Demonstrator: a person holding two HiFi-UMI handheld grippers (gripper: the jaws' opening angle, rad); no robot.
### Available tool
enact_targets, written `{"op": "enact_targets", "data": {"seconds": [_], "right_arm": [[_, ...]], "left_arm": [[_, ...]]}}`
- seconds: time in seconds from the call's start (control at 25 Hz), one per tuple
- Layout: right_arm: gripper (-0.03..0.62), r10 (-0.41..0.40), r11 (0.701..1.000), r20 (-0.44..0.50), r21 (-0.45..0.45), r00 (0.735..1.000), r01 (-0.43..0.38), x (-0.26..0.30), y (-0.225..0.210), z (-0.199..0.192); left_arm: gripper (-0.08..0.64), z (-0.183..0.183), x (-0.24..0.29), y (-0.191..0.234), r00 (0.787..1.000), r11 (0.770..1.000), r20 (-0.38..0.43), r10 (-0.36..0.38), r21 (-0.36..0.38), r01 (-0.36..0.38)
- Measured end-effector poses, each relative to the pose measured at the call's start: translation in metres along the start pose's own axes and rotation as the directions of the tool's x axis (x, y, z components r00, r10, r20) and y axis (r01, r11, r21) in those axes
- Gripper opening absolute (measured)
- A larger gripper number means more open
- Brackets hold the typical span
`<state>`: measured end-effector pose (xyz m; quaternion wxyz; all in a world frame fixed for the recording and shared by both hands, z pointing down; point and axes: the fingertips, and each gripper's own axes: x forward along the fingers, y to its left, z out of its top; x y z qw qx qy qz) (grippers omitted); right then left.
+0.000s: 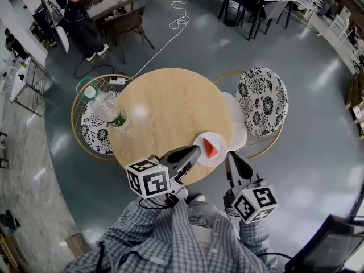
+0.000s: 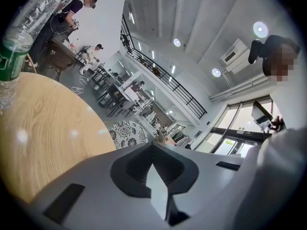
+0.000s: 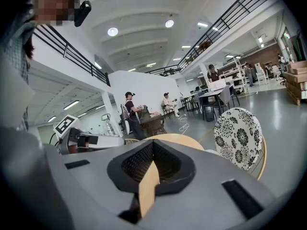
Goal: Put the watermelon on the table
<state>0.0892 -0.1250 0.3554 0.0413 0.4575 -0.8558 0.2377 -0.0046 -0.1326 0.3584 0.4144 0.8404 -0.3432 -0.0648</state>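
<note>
A red watermelon slice (image 1: 210, 148) lies on a small white plate (image 1: 219, 158) at the near right edge of the round wooden table (image 1: 170, 110). My left gripper (image 1: 197, 149) is shut and empty, its tip just left of the plate. My right gripper (image 1: 232, 156) is shut and empty too, at the plate's right side, off the table edge. In the left gripper view the jaws (image 2: 154, 169) are closed over the table top (image 2: 43, 128). The right gripper view shows closed jaws (image 3: 152, 163) with the table (image 3: 177, 140) beyond them.
A clear water bottle with a green label (image 1: 105, 108) stands at the table's left edge. Chairs with black-and-white floral cushions stand left (image 1: 94, 132) and right (image 1: 261, 100) of the table. A white cable (image 1: 165, 41) runs across the floor. People sit at desks (image 1: 74, 10) farther back.
</note>
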Motion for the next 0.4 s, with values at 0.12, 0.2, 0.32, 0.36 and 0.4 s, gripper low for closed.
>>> {"op": "enact_targets", "data": {"seconds": [0.12,0.2,0.32,0.36,0.4], "right_arm": [[0.008,0.003,1.0,-0.004,-0.001,1.0,-0.003,0.0005,0.0009,-0.0014],[0.008,0.004,1.0,-0.007,-0.002,1.0,-0.004,0.0002,0.0016,-0.0014],[0.008,0.005,1.0,-0.006,-0.001,1.0,-0.005,-0.0009,0.0007,-0.0009],[0.008,0.005,1.0,-0.006,-0.001,1.0,-0.005,-0.0013,0.0001,-0.0008],[0.008,0.005,1.0,-0.005,0.0,1.0,-0.005,-0.0017,-0.0005,-0.0008]], "left_arm": [[0.006,0.0001,-0.0008,0.0007,1.0,1.0,0.002,0.002,0.001,-0.002],[0.006,0.0001,-0.0013,0.0008,1.0,1.0,0.004,0.004,-0.001,-0.004],[0.006,-0.0006,-0.0009,0.0001,1.0,1.0,0.006,0.005,-0.002,-0.005],[0.006,-0.0009,-0.0007,-0.0002,1.0,1.0,0.007,0.006,-0.003,-0.006],[0.006,-0.0013,-0.0004,-0.0006,1.0,1.0,0.007,0.006,-0.003,-0.006]]}}
